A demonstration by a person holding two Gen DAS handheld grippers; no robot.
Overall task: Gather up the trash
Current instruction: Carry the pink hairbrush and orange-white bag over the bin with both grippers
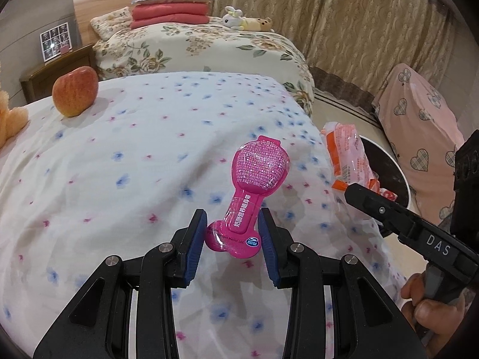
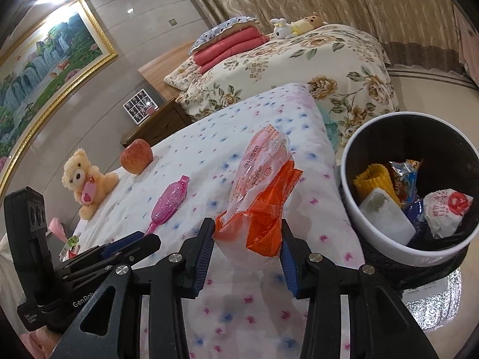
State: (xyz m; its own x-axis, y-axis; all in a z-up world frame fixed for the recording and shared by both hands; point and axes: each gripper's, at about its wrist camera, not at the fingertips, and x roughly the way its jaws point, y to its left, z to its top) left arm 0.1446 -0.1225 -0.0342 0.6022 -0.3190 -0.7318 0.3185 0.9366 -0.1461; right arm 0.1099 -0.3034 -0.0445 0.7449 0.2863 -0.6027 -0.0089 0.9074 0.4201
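Plainly both claws are loaded. The left claw (image 1: pixel 232 233) is clamped on the narrow neck of a pink blister pack (image 1: pixel 254 185), whose wide studded head juts out ahead of the pads, above the flowered bed cover (image 1: pixel 119 179). That plastic looks light, fairly stiff and slick — the waist, where it is held, is the sensible place, since the flared base stops it sliding through. The right claw (image 2: pixel 247 239) is clamped on the bottom of an orange-and-clear plastic bag (image 2: pixel 263 185), which stands up ahead of it — limp, crinkly, nearly weightless, best pinched by a bunched fold. The trash bin (image 2: pixel 359 224) sits just right of that claw, already part full.
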